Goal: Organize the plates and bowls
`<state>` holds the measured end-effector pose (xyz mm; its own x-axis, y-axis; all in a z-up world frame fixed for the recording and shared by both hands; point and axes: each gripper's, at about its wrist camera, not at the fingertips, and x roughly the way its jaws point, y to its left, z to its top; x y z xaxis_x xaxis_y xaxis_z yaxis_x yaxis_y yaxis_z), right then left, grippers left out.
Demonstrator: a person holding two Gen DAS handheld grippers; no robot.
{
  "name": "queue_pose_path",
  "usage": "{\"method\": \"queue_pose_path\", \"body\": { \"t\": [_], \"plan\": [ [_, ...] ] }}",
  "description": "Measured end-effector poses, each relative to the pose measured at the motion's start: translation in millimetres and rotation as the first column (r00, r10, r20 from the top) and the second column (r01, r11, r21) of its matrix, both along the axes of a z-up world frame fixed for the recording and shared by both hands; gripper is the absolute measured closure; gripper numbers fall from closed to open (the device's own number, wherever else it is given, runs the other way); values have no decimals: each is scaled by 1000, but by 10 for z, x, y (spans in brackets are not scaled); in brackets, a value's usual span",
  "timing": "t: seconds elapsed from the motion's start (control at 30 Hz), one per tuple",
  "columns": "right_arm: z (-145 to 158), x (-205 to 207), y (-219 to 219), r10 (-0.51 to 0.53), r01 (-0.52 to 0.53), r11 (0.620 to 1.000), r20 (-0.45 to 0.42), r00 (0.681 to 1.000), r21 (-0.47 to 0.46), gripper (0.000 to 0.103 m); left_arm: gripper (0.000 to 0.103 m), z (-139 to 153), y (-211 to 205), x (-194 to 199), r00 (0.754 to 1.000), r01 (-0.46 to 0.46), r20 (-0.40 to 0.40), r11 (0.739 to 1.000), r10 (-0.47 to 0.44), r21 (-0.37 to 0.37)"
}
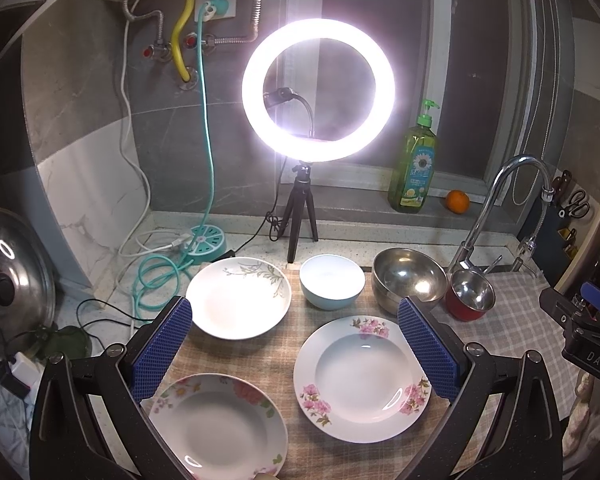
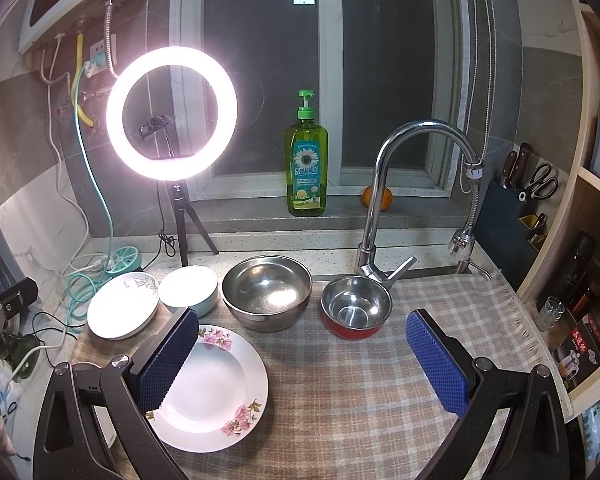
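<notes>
Plates and bowls: three plates and four bowls lie apart on the checked cloth over the table (image 2: pixel 440 320).
Left hand-held gripper (image 1: pixel 296 350): spread, holding nothing, above and between the pink-flowered plate (image 1: pixel 362 378) and the near plate (image 1: pixel 216 428).
Right hand-held gripper (image 2: pixel 304 360): spread, empty; red bowl (image 2: pixel 356 308) just ahead.
Step, I judge: first pickup. I'd pinch the pink-flowered plate's rim and stack it onto the near plate.
Hedge: the near plate's front edge is cut off.
</notes>
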<state>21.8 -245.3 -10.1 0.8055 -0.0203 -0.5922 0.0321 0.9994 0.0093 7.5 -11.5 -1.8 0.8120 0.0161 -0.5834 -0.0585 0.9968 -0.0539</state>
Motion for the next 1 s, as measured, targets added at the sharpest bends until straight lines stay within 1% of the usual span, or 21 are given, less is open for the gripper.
{"method": "queue_pose_path", "body": {
  "t": [0.63, 0.7, 0.83, 1.0],
  "plan": [
    [-41, 19, 4, 7, -7, 1000, -9, 1000, -7, 1, 1, -49, 47, 39, 1000, 13, -7, 1000, -13, 5],
    [-73, 49, -6, 17, -17, 1000, -22, 1000, -4, 1, 1, -83, 68, 65, 1000, 18, -21, 1000, -18, -5],
    [-204, 124, -56, 48, -46, 998, -61, 997, 30, 1, 1, -189, 116, 134, 997, 23, -70, 999, -24, -23],
    [-401, 230, -67, 50, -46, 998, -113, 992, 33, 1, 1, -293, 137, 163, 995, 22, -96, 1000, -22, -6]
  ]
}}
